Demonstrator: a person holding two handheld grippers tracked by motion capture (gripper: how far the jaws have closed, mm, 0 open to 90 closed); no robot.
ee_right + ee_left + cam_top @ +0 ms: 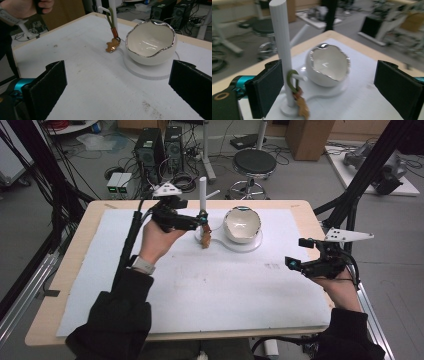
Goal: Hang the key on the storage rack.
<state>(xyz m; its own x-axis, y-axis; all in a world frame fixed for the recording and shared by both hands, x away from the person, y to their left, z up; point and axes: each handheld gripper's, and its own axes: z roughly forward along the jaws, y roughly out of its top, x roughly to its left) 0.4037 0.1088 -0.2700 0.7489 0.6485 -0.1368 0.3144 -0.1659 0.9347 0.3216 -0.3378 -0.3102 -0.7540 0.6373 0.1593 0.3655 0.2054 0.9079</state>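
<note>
A white stand has an upright post point(202, 195) point(282, 37) with a short side peg. From that peg hangs a keychain point(204, 237) point(297, 97) point(113, 42) with an olive loop and a brown gingerbread-like charm that reaches down to the mat. Just right of it, a white egg-shaped bowl point(242, 224) point(328, 66) point(150, 42) with a jagged silver rim sits on the stand's round base point(150, 71). My left gripper point(202, 218) point(329, 85) is open, its jaws wide apart beside the post and loop, holding nothing. My right gripper point(295, 265) point(117, 87) is open near the table's right edge, well short of the bowl.
A white mat point(200, 285) covers most of the wooden table point(75, 270). Beyond the far edge stand a black stool point(254, 165) and computer towers point(150, 150). Black frame struts point(360, 185) rise at the right and left sides.
</note>
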